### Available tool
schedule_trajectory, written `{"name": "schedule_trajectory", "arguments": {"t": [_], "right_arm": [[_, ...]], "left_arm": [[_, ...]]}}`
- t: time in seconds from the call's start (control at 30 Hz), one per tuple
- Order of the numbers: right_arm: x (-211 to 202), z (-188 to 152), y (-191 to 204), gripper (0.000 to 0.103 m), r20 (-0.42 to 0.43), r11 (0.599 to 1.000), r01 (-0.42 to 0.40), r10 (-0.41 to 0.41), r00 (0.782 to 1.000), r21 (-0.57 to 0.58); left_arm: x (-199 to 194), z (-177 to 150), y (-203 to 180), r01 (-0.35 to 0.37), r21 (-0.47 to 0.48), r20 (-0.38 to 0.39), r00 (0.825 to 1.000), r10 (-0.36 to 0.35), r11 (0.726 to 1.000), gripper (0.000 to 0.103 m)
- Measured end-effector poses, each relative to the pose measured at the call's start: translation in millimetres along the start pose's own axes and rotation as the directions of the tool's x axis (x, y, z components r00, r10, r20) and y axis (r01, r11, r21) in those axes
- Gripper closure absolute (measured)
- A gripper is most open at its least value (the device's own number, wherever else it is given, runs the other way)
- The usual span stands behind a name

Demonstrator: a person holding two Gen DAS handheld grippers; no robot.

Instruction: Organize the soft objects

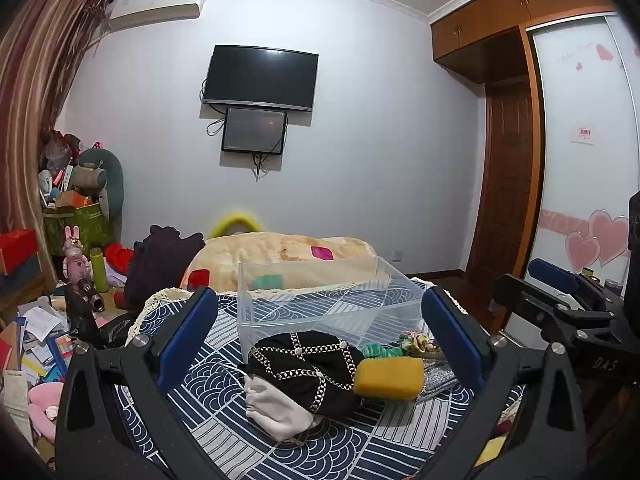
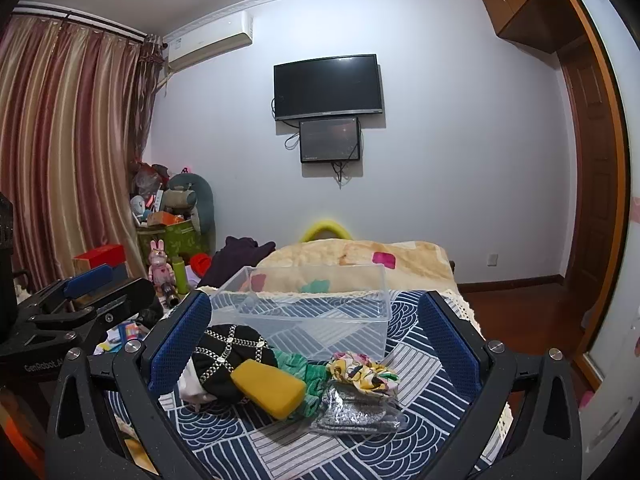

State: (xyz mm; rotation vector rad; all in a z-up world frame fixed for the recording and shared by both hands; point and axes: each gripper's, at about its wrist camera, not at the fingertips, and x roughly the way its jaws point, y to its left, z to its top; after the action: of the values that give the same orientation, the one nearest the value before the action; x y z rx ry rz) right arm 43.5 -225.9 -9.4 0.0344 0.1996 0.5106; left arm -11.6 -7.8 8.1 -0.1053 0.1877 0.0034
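Note:
A clear plastic box (image 1: 332, 300) (image 2: 304, 312) stands empty on the blue patterned cloth (image 1: 224, 432) (image 2: 280, 440). In front of it lie soft things: a black cap with studded bands (image 1: 308, 364) (image 2: 232, 348), a white pouch (image 1: 276, 412), a yellow sponge (image 1: 388, 378) (image 2: 268, 388), a green cloth (image 2: 312, 376), a floral scrunchie (image 2: 364, 372) and a grey glittery cloth (image 2: 352, 408). My left gripper (image 1: 320, 340) is open and empty, above the cap. My right gripper (image 2: 316, 344) is open and empty, above the pile.
A beige blanket (image 1: 280, 256) lies behind the box. Dark clothes (image 1: 160, 260) lie to its left. Clutter, a pink rabbit figure (image 1: 76, 256) and a green bottle (image 1: 98, 270) fill the left side. A wardrobe (image 1: 580, 140) stands at the right.

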Motion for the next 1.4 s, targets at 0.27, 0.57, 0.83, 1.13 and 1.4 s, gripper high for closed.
{"name": "schedule_trajectory", "arguments": {"t": [0.27,0.57,0.83,1.13,1.4], "right_arm": [[0,0,0,0.0,0.0,1.0,-0.002,0.002,1.0,0.001],[0,-1,1,0.0,0.0,1.0,-0.005,0.005,1.0,0.002],[0,-1,2,0.0,-0.003,1.0,-0.013,0.013,1.0,0.007],[6,-6,3,0.001,-0.02,0.999,-0.033,0.033,0.999,-0.001],[24,-18,3,0.016,-0.088,0.997,-0.082,0.081,0.993,0.002]], "left_arm": [[0,0,0,0.0,-0.001,0.001,1.0,0.0,1.0,0.0],[-1,1,2,0.002,-0.008,-0.002,1.0,-0.002,1.0,0.0],[0,-1,2,0.015,-0.009,-0.006,1.0,-0.015,1.0,0.0],[4,-5,3,0.029,0.001,-0.025,0.999,-0.029,1.0,0.014],[25,-22,13,0.018,-0.004,-0.122,0.992,-0.019,1.0,0.032]]}}
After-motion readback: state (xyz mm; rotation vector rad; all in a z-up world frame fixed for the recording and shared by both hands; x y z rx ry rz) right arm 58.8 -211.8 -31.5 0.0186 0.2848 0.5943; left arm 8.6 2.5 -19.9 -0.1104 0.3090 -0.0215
